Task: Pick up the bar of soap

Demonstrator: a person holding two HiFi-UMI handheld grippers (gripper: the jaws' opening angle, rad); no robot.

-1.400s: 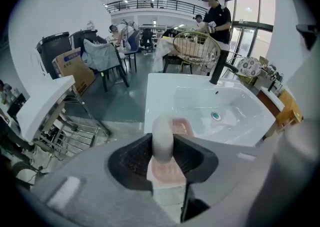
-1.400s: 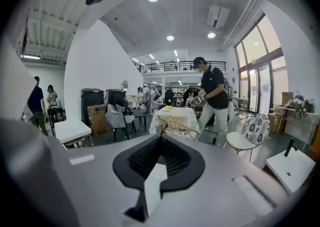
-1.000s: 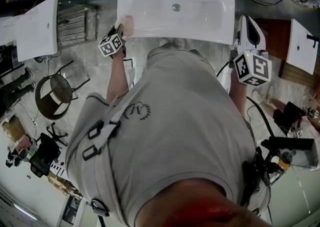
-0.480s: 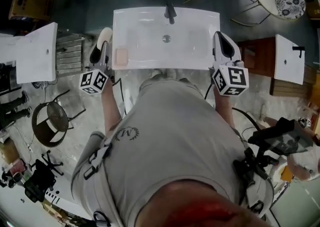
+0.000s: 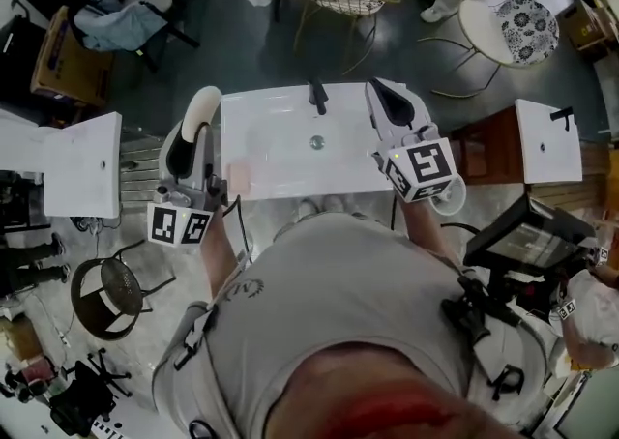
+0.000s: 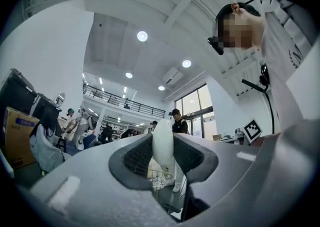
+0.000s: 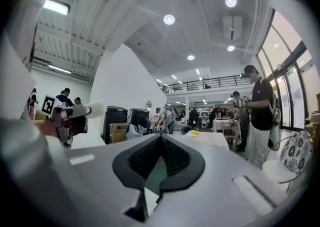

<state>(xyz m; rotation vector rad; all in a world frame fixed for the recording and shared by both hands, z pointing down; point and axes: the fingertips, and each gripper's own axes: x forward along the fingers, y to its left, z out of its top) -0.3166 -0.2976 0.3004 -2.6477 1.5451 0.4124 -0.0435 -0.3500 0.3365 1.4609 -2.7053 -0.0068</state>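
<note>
- The left tongs (image 6: 161,165), down at the left rim of the sink (image 5: 280,152) a second ago, now ride high, clamped on a pale rounded bar, apparently the soap (image 6: 162,138).
- The soap hangs clear of the sink, so the pick-up looks all but complete.
- The right tongs (image 7: 160,163) stand together and empty, above the sink's right end.
- Only the gripper views show the grip; the right one catches the bar jutting side-on from the left tongs.
- Only the head view shows the sink, where a faint pink patch (image 5: 239,176) remains at the left rim, its nature unclear.
</note>
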